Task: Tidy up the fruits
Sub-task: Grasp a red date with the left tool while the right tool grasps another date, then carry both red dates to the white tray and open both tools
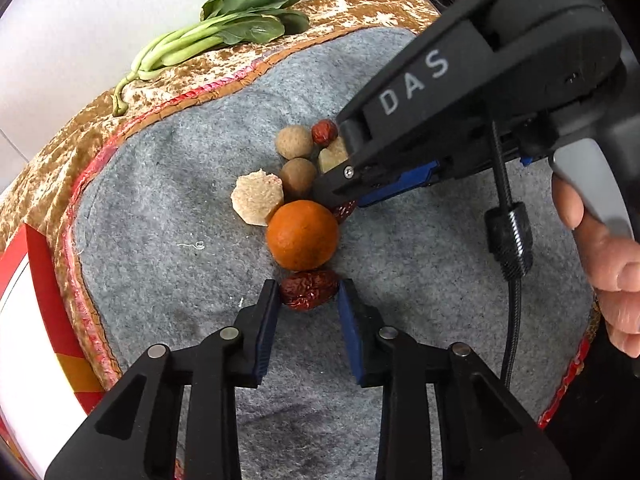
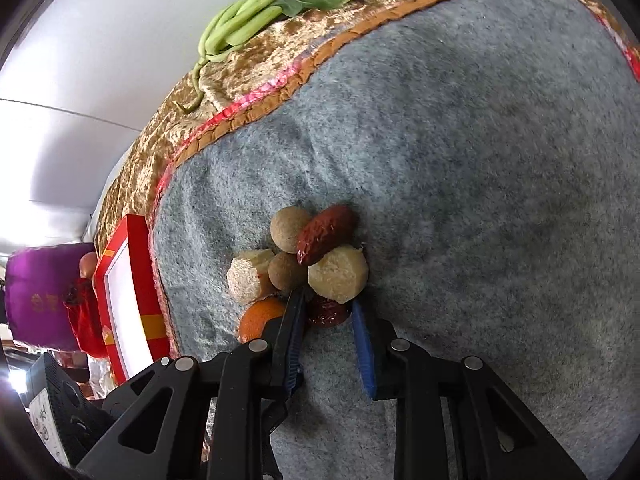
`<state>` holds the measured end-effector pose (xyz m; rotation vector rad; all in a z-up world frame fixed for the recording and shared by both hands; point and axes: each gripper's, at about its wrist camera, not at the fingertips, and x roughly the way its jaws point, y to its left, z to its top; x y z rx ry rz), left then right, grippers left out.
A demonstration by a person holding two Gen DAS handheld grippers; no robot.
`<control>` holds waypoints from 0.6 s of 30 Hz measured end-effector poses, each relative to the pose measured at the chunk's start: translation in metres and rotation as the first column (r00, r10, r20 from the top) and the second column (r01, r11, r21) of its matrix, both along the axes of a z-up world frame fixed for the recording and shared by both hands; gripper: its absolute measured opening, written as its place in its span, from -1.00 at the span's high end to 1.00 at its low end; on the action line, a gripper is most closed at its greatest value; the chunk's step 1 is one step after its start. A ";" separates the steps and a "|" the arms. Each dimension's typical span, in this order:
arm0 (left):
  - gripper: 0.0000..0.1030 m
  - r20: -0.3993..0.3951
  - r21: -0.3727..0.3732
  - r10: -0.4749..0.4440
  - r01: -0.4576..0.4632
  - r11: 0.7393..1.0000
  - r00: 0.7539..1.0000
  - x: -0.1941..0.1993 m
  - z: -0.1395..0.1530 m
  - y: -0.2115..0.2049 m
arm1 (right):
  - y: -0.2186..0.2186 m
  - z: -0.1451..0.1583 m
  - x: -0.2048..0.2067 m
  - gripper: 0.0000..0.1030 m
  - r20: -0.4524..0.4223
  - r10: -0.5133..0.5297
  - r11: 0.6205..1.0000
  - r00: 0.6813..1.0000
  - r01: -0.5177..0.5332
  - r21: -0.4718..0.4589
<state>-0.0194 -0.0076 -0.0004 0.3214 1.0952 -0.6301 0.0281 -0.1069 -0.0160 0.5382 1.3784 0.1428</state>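
1. The left gripper [image 1: 309, 294] points down at the gray mat [image 1: 168, 200]. Its two blue pads squeeze a wrinkly red date [image 1: 308, 289] from both sides. The date lies on the mat, at the near end of the pile of fruit.
2. The right gripper [image 2: 326, 312] also points down at the mat. Its pads squeeze another dark red date [image 2: 327, 312]. This date sits just near a pale cut chunk [image 2: 339, 276] and touches it.
3. In the left camera view, the right gripper comes in from the upper right, and a person's hand [image 1: 612, 256] holds its gray trigger.
4. An orange [image 1: 302, 235] sits just past the left gripper's date and touches it. In the right camera view the orange peeks out to the left of the right gripper's left finger.
5. Past the orange lie two round brown fruits [image 1: 297, 178], one farther than the other, close together.
6. A second pale cut chunk [image 1: 257, 199] lies to the left of the orange and touches it.
7. A third red date [image 2: 326, 233] lies at the far side of the pile, leaning on the pale chunk and the far brown fruit.
8. All the fruit sits in one tight bunch in the middle of the mat.
9. The mat lies on a shiny gold cloth [image 1: 48, 168] with a red edge.
10. A bunch of green leafy stalks [image 1: 224, 30] lies on the far edge of the cloth, well apart from the fruit.
11. A red and white box [image 1: 28, 320] stands at the left edge.
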 end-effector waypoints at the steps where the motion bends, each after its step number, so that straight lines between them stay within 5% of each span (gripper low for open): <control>1: 0.46 -0.002 -0.005 0.007 -0.007 1.000 1.000 -0.001 0.001 0.001 | -0.002 0.000 -0.001 0.54 -0.001 -0.006 1.000 1.000 0.006 0.011; 13: 0.46 0.070 -0.039 0.106 -0.104 0.994 0.992 -0.029 0.044 0.045 | -0.003 0.030 -0.015 0.54 0.074 0.041 0.997 0.996 -0.046 0.064; 18: 0.46 0.103 -0.036 0.248 -0.246 0.969 0.963 -0.042 0.065 0.095 | 0.022 0.043 -0.022 0.54 0.152 0.110 0.986 0.982 -0.128 0.111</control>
